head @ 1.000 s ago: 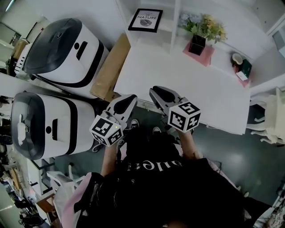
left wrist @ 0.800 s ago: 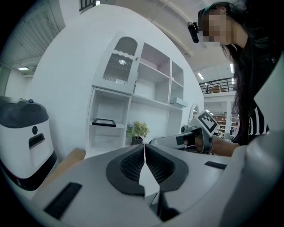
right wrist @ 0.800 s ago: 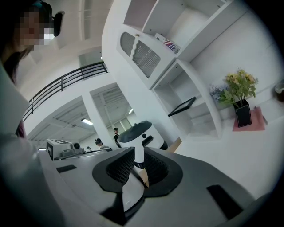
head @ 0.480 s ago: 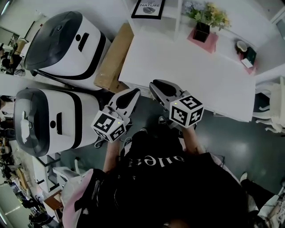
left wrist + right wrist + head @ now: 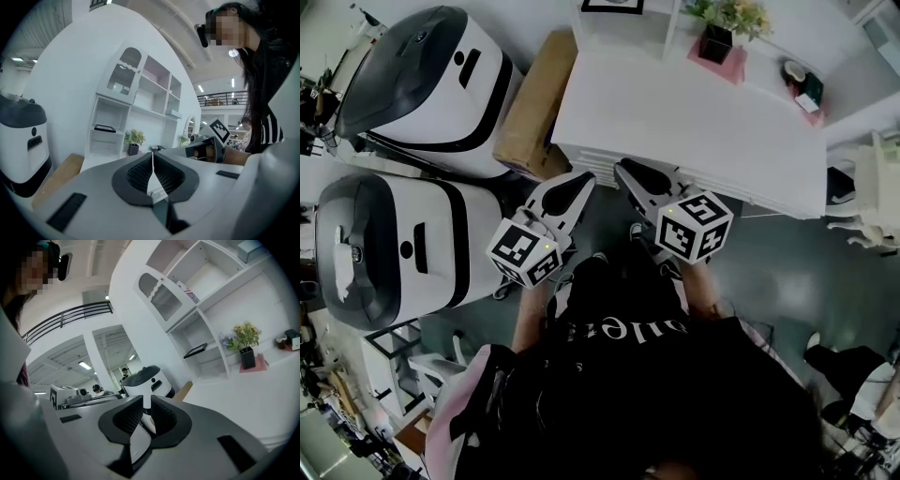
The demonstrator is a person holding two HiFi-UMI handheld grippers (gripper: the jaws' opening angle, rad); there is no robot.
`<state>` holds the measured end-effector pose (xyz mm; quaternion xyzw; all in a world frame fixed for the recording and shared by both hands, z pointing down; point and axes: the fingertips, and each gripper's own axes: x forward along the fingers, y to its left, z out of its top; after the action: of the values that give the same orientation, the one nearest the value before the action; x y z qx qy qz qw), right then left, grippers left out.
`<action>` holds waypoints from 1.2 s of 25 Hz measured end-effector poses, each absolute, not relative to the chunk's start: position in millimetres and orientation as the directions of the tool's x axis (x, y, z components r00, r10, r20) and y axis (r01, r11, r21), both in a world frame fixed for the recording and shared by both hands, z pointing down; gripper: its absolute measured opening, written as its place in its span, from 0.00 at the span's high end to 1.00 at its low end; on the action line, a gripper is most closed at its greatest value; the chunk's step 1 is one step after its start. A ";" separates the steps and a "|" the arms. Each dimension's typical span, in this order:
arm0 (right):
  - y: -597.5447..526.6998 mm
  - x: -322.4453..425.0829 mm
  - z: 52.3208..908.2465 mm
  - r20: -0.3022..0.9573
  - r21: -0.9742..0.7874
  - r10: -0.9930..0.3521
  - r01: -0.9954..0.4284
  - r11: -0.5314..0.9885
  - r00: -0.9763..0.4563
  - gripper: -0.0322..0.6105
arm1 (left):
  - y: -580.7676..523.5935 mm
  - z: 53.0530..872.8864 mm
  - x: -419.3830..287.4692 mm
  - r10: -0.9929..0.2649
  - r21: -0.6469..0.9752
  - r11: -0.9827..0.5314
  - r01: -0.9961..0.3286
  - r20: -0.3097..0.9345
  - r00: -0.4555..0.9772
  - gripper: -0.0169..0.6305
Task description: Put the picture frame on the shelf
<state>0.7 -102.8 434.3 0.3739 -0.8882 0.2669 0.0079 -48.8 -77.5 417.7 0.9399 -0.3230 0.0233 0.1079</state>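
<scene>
Hovering low in the middle of the head view, the left gripper [image 5: 580,179] and the right gripper [image 5: 624,170] both have their jaws pressed together with nothing between them. Their tips sit close to the near edge of the white table [image 5: 694,122]. Past the table, cut off by the top edge of that view, the picture frame [image 5: 613,5] already rests on a low board of the white shelf unit [image 5: 96,123], to the left of the potted plant [image 5: 724,23]. The placing looks done, with nothing apparently left beyond drawing away.
</scene>
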 end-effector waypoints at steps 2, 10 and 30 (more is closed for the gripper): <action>-90.6 -7.0 433.4 0.217 -0.460 -0.674 -0.683 0.567 -0.706 0.83 | -65.9 416.4 -57.2 -0.587 0.187 -0.781 -0.595 0.104 0.803 0.95; -44.3 -33.4 429.2 0.209 -0.449 -0.714 -0.714 0.537 -0.668 0.84 | -26.3 416.3 -87.6 -0.546 0.183 -0.814 -0.551 0.084 0.834 0.95; 14.5 -54.9 432.3 0.227 -0.430 -0.746 -0.751 0.500 -0.626 0.84 | 27.0 419.2 -105.8 -0.494 0.200 -0.849 -0.490 0.033 0.869 0.95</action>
<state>-54.9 14.5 432.3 0.4322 -0.8661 0.2513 0.0057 -105.8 27.0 419.2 0.9614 -0.2557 -0.0099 0.1012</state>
